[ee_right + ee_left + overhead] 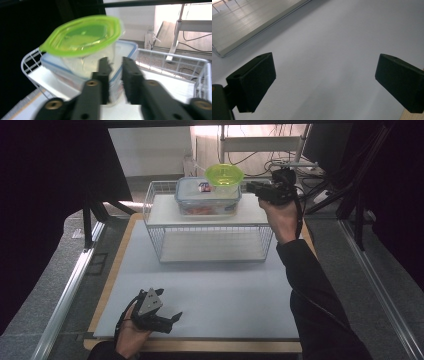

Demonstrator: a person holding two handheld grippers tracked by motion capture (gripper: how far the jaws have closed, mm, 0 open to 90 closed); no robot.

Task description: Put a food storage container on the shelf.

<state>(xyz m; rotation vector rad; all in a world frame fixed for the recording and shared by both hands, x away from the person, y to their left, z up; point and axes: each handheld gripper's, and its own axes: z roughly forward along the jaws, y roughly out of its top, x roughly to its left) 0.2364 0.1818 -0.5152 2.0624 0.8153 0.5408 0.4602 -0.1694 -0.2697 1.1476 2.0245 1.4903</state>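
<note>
Though lidded, green-lid tub [224, 176] atop box [207, 197] w/ food.

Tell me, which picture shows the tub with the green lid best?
The right gripper view: the tub with the green lid is close and big, standing on a blue-rimmed box. The high view shows it small and far off on the wire rack. The left gripper view faces the table.

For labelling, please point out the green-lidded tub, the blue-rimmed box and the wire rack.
green-lidded tub [224, 173], high view, on its lid.
blue-rimmed box [190, 195], high view, on its clear lid.
wire rack [210, 237], high view, on its front mesh.
</note>
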